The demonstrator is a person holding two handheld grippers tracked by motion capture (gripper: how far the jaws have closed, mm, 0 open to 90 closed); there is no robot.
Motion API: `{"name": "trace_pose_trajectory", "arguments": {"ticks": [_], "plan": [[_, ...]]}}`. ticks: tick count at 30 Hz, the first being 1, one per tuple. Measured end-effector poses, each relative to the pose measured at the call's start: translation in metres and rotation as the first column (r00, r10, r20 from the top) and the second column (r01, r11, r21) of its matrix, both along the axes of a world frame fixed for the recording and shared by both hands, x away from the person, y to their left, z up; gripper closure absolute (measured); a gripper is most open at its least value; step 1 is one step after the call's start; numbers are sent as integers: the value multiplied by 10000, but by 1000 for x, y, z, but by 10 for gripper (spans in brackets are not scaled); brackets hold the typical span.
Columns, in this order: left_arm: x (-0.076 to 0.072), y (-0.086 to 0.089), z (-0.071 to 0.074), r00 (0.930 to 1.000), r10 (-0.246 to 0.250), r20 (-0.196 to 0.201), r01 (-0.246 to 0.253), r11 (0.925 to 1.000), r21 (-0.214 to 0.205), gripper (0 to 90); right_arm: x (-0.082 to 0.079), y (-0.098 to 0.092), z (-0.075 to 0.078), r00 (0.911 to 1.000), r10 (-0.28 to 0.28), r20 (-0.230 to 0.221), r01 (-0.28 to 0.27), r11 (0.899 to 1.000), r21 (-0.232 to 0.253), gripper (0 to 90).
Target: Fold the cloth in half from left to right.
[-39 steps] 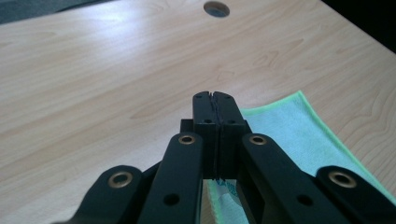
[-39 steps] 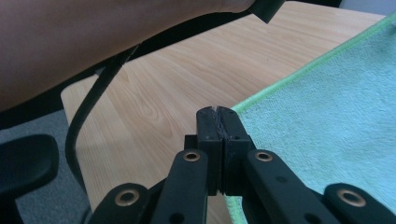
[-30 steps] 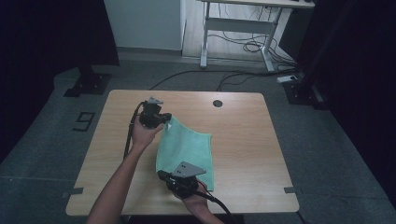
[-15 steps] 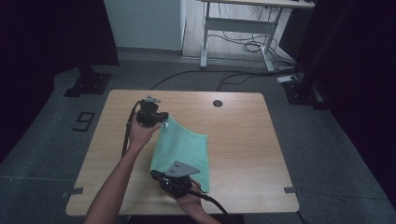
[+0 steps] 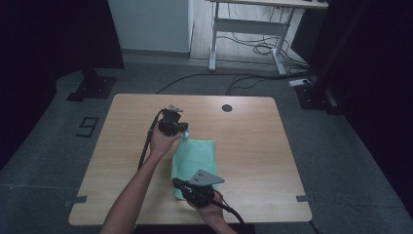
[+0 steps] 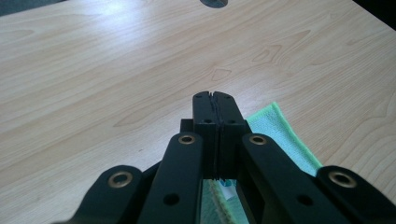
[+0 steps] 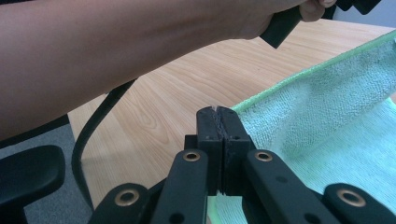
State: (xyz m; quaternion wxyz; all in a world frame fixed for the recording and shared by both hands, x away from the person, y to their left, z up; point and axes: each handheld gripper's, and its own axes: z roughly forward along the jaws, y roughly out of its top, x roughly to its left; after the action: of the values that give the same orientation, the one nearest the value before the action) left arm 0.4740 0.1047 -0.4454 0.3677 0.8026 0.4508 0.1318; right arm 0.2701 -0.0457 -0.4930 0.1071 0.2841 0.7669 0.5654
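Jaws, two pairs, both pressed together on one green cloth (image 5: 195,158). We log the left gripper (image 5: 183,132) at the far corner of the cloth, its jaws clamped on the hem; in the left gripper view the cloth's edge (image 6: 280,130) shows just right of the closed tips and a strip of it passes under them. We log the right gripper (image 5: 181,185) at the near edge, jaws likewise closed with cloth (image 7: 327,116) caught between them, the fabric rising in a fold to the right. We list the cloth as lying on the wooden bench (image 5: 243,136), roughly at its middle, folded into a narrow strip between the two grippers. Forearm (image 7: 116,60) of the left hand crosses the right gripper view
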Motion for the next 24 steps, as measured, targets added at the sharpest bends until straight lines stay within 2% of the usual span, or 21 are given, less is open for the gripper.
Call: {"name": "trace_pose_trajectory", "arguments": {"ticks": [8, 24], "plan": [[3, -12, -8, 9999, -96, -117, 97, 9999, 53, 889, -3, -14, -7, 10000, -92, 13, 92, 9999, -58, 885], [10, -36, -30, 9992, -187, -340, 194, 9996, 208, 889, -5, -35, -20, 9984, -471, -297, 458, 9980, -439, 884]]}}
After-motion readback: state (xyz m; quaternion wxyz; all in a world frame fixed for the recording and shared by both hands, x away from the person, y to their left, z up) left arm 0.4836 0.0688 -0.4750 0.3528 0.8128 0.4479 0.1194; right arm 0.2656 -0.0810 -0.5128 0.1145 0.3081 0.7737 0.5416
